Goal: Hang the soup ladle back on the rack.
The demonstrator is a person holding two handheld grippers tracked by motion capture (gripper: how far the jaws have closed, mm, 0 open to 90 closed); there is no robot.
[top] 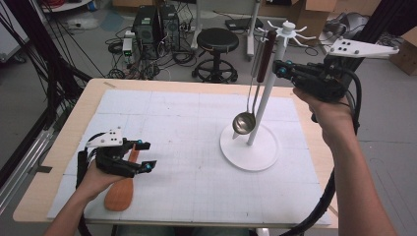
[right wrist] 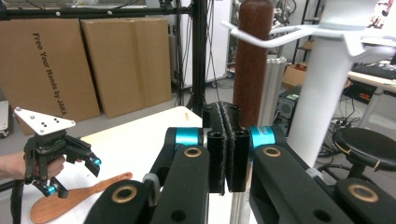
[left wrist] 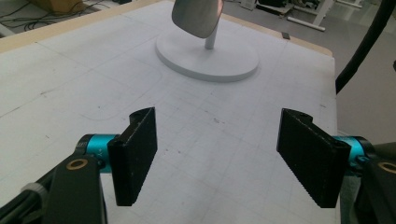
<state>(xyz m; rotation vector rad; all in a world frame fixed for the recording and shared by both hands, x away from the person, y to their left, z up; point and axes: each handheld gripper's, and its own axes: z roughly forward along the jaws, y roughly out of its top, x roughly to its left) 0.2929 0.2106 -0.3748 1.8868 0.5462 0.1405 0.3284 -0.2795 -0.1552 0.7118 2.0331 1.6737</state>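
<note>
The fingers (left wrist: 135, 154) of the left gripper (top: 142, 156) are spread wide and empty, just above the wooden spatula (top: 120, 191). The right gripper (top: 279, 68) is pressed fully closed on nothing, just beside the hanging ladle (top: 244, 122).

Brown wooden spatula (top: 119, 191), silver ladle (top: 243, 122), white rack (top: 250, 145).
</note>
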